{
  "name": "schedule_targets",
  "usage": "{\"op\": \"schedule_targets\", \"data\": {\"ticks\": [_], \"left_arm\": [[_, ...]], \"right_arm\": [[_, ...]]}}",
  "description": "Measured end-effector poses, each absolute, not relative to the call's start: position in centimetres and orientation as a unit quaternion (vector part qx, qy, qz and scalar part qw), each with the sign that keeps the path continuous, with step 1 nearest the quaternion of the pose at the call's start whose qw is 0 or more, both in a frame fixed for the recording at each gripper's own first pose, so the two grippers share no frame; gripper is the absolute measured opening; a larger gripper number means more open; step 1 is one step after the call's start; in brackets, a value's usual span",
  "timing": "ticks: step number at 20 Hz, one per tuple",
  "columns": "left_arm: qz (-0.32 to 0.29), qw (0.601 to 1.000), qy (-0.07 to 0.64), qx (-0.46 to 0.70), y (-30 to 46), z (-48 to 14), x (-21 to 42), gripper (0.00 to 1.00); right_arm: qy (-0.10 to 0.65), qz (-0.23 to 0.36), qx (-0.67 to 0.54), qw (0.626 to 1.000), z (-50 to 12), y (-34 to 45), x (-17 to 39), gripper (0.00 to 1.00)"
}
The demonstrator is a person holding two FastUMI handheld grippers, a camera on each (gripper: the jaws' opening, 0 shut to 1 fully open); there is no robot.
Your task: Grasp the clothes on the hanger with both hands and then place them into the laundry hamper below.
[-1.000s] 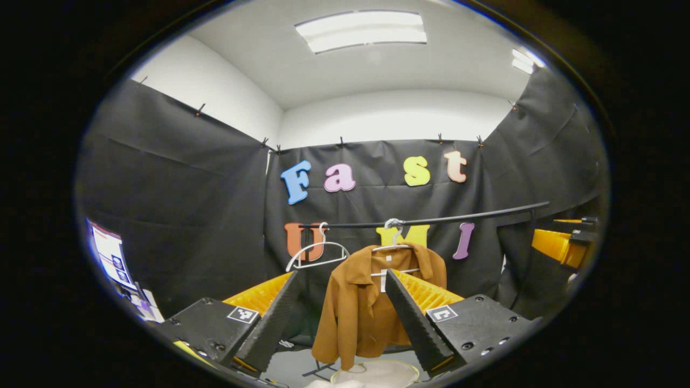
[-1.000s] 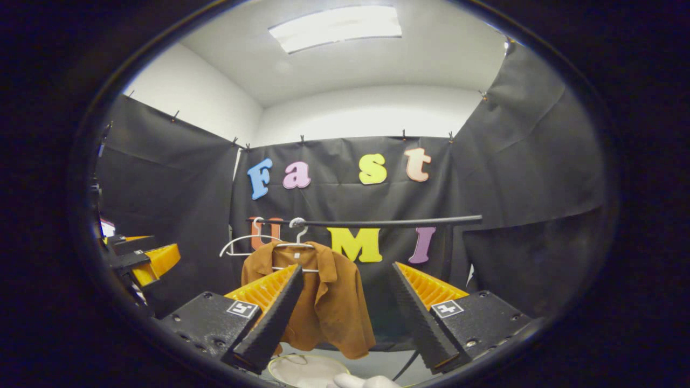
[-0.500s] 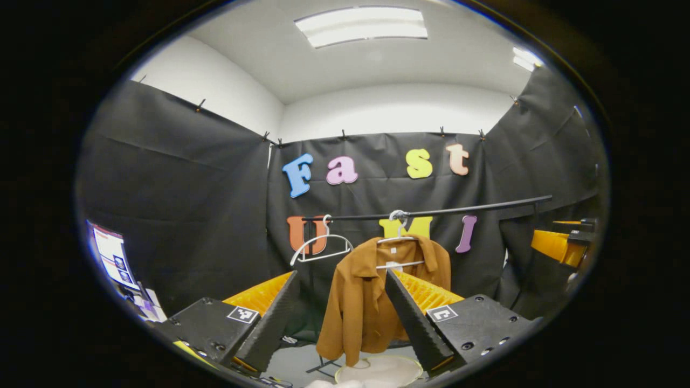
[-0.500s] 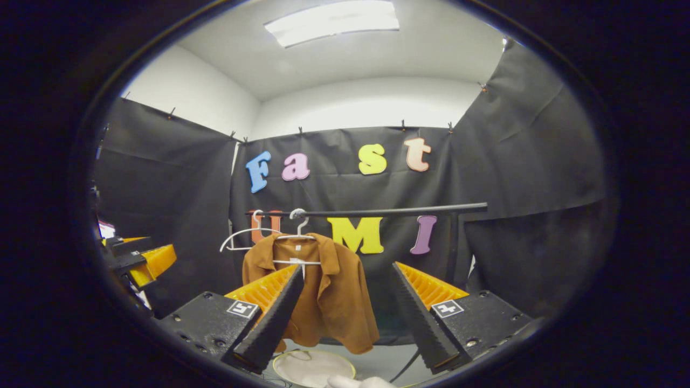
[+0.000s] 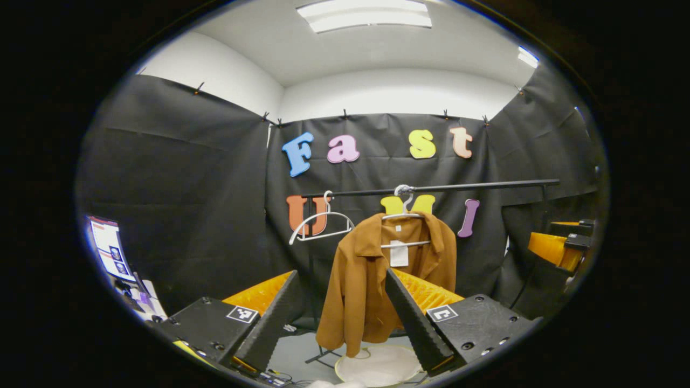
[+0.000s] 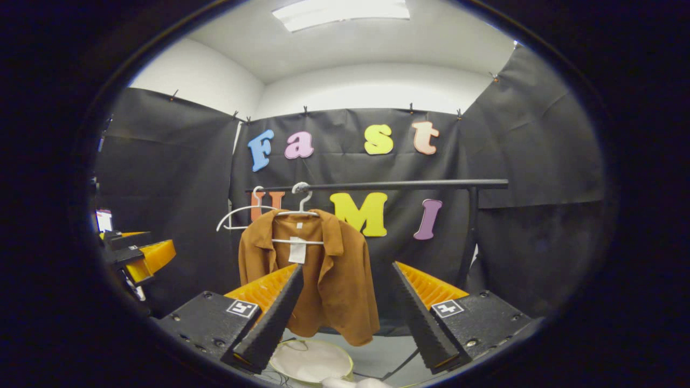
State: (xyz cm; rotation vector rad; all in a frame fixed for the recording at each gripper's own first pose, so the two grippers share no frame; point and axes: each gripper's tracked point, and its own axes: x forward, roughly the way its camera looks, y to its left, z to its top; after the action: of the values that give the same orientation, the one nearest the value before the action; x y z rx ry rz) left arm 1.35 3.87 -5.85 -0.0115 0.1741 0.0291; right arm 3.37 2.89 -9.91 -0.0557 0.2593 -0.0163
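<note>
The left gripper (image 5: 345,318) and right gripper (image 6: 347,315) are being held spread wide, nothing between their fingers. Below, the round laundry hamper (image 6: 311,361) is being shown on the floor. Farther off, the brown shirt (image 5: 385,280) is being carried by a white hanger (image 5: 401,213) on the black rail (image 6: 388,185).

The hamper (image 6: 311,361) is partly hidden behind a finger (image 6: 269,323).
</note>
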Motion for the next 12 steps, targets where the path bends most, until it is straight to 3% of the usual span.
{"op": "schedule_targets", "data": {"ticks": [8,12], "left_arm": [[-0.029,0.999,0.033,-0.028,-0.7,-8.1,8.3,1.0],[-0.019,0.998,0.055,-0.01,-2.2,-11.7,13.0,1.0]], "right_arm": [[0.169,0.02,-0.017,0.985,-16.7,2.4,10.6,1.0],[0.186,0.044,-0.015,0.981,-20.4,2.5,15.8,1.0]]}}
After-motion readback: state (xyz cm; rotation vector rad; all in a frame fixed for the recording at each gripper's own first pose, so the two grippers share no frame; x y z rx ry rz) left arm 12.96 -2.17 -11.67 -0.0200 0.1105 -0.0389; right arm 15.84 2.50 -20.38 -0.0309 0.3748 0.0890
